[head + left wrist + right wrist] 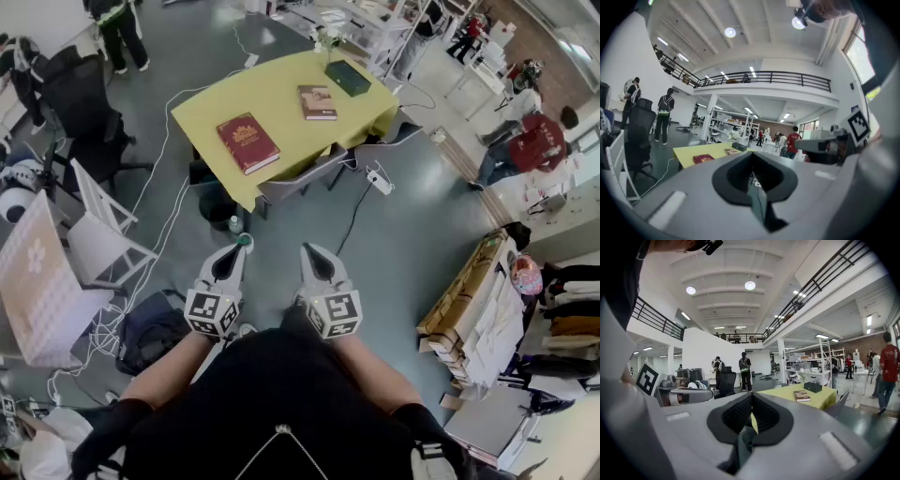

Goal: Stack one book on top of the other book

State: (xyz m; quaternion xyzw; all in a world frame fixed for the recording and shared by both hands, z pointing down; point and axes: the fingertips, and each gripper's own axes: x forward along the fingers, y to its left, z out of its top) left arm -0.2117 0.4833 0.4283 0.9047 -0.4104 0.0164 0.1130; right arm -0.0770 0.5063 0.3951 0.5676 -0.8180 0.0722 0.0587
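I hold left gripper and right gripper side by side near level, jaws closed and empty, well short of the yellow bench with the red book and brown book.

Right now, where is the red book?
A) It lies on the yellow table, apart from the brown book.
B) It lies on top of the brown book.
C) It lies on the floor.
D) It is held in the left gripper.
A: the red book lies flat on the yellow table, with bare tabletop between it and the brown book.
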